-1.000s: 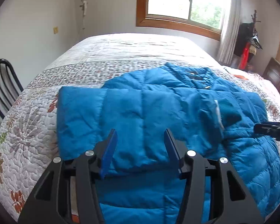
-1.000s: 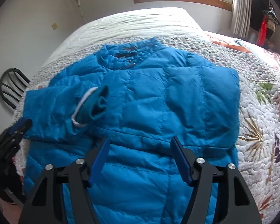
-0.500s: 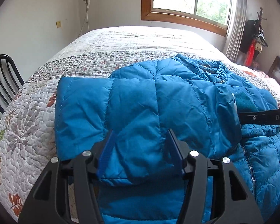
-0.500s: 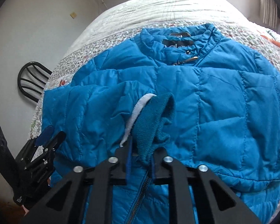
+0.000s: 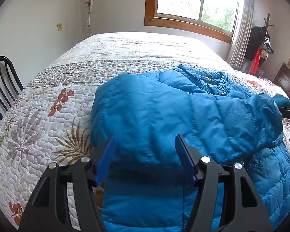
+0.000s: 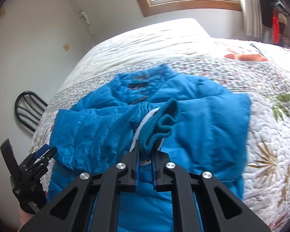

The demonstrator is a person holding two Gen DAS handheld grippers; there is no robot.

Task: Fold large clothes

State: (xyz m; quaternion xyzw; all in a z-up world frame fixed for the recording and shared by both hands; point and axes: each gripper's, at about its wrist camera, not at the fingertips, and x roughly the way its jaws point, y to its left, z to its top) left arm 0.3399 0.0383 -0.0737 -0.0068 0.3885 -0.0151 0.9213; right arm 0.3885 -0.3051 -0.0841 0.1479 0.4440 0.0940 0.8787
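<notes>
1. Bed with white quilted floral bedspread [image 5: 48, 119] fills both views; wood-framed window [image 5: 193, 5] behind it, black metal chair [image 5: 2, 85] at its left side.
2. Bright blue quilted puffer jacket [image 5: 164, 116] lies on the bedspread, front up, collar toward the window, one sleeve folded across the body.
3. Left tongs [image 5: 145, 160] half open, jaws just been widening; jacket fabric sits between them, pads not pressing.
4. Right tongs [image 6: 145, 166] clamped on the sleeve's teal knit cuff [image 6: 160, 123], lifted off the jacket.
</notes>
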